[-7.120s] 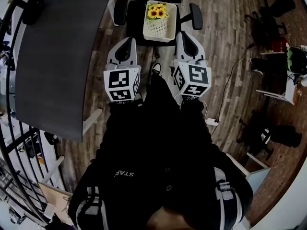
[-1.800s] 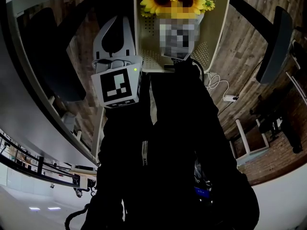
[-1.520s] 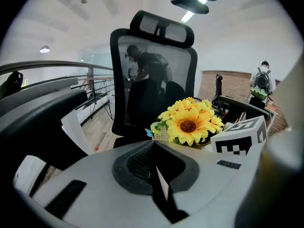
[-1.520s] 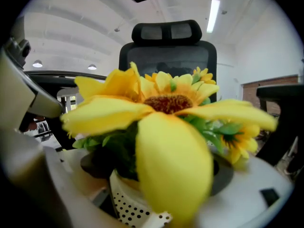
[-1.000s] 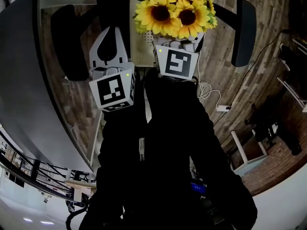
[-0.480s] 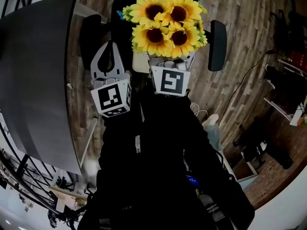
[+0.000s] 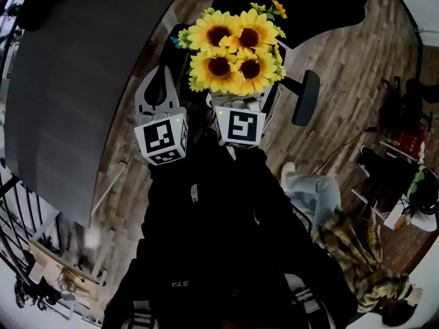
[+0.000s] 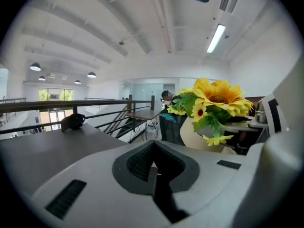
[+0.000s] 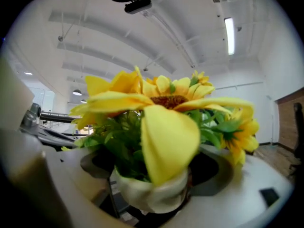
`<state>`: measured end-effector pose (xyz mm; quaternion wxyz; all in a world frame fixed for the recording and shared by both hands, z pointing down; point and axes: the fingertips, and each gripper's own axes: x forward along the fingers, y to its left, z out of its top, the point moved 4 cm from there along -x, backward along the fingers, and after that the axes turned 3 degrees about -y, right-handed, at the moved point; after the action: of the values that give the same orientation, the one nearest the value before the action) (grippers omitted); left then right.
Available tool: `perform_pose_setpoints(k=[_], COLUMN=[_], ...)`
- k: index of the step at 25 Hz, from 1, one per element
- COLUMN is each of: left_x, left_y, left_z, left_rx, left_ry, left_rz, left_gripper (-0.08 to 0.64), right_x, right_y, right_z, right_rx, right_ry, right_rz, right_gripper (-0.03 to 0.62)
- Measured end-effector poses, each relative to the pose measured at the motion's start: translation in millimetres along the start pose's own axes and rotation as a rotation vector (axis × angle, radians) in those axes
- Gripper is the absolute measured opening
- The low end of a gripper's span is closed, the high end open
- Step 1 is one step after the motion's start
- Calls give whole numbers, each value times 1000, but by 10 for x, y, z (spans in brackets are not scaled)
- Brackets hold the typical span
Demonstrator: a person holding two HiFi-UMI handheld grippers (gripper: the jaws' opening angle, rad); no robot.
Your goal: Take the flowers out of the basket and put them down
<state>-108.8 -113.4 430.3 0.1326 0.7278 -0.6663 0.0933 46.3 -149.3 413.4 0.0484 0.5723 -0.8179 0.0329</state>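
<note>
A bunch of yellow sunflowers (image 7: 233,50) in a small white pot (image 9: 152,194) is held up in the air, covering the spot where the chair stood. My right gripper (image 7: 237,100) is shut on that pot, and the blooms (image 9: 166,103) fill the right gripper view. The left gripper (image 7: 164,70) hangs just left of the flowers, shut and empty, its jaws meeting in a line (image 8: 153,146). From the left gripper view the sunflowers (image 8: 218,99) and pot (image 8: 204,134) show at the right. The basket is hidden.
A big grey table (image 7: 68,94) fills the left side, with a small black object (image 8: 72,121) on it and a railing beyond. A black chair armrest (image 7: 305,98) sticks out right of the flowers. A person in jeans (image 7: 312,190) sits at the lower right.
My right gripper went into the basket on the chair, shut on the pot and lifted the flowers out. The view has swung since; the basket has dropped out of sight.
</note>
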Motion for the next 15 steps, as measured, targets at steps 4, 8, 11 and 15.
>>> perform_pose_setpoints(k=[4,8,11,15], left_x=[155,148,167,176], left_y=[17,67,65,57], left_z=[-64,-51,-63,-55], left_rx=[3,25,22,30], left_ry=[-42,-62,-59,-49], left_rz=[-30,-16,-30,-45], left_gripper=[0,0,0,0], right_x=[45,49,45,53], right_y=[-53,-35,-41,-24], right_z=[-94,-122,-131,-107], right_rx=[-31,-14,-18,-13], right_ry=[-11,-29,-20,-12], right_rz=[-28,-17,-28,-29], right_gripper=[466,466,466,466])
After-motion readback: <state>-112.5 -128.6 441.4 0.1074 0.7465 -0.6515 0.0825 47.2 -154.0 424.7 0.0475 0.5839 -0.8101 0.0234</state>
